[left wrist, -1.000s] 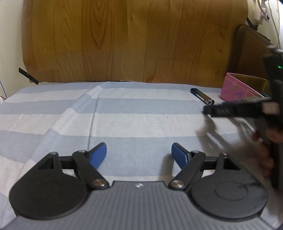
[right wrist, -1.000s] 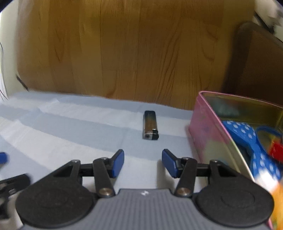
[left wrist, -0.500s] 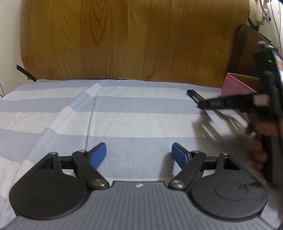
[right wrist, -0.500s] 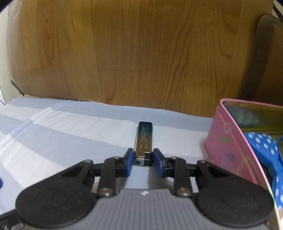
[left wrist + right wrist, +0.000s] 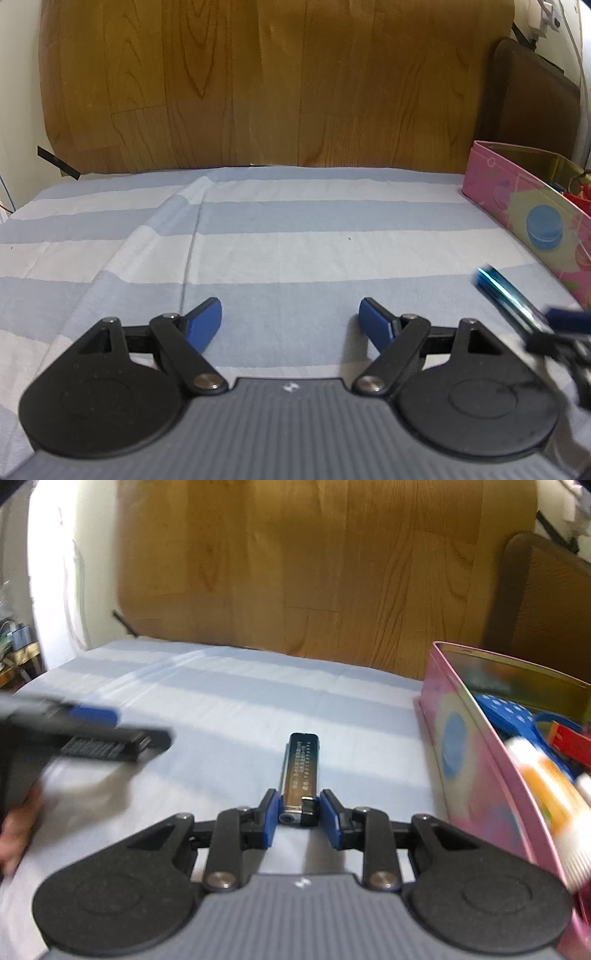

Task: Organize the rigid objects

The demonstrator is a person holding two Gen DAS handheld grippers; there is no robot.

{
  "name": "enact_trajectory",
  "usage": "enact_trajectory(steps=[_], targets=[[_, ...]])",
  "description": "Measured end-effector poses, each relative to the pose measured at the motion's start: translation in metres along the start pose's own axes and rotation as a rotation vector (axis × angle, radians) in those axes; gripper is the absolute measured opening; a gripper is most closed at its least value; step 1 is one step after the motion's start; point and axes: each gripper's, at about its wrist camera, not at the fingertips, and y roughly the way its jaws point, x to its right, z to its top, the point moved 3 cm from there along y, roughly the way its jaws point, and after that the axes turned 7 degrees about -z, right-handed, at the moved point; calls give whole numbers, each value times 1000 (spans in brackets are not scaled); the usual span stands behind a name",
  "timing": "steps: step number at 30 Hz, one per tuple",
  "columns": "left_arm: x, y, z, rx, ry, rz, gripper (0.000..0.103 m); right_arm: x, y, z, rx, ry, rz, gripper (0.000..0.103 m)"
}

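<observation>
Between the 2 blue pads of the right gripper sits the lighter, clamped at its cap end, so lift it level toward the pink tin, while the left gripper hangs wide and empty.

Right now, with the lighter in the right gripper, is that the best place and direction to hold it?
Probably yes. The right gripper is shut on the lighter at its near, metal-capped end, the fingers pressing its two long flat sides. The body is slim and points straight away, so coming in along its length and squeezing across the narrow width suits it. The left gripper is open.
</observation>
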Motion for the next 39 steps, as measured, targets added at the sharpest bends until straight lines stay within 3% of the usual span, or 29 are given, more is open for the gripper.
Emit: enact_trajectory(steps=[7, 12, 18, 24, 39], targets=[[4, 0, -1, 1, 35, 18, 85, -5, -60, -40, 32, -21, -33, 26], [6, 0, 0, 0, 45, 33, 87, -4, -79, -57, 49, 11, -37, 28], [9, 0, -1, 3, 65, 52, 89, 9, -75, -59, 39, 86, 7, 47], [10, -1, 0, 2, 72, 64, 91, 8, -74, -59, 41, 97, 36, 54], [13, 0, 0, 5, 104, 104, 94, 13, -74, -60, 45, 136, 70, 56]])
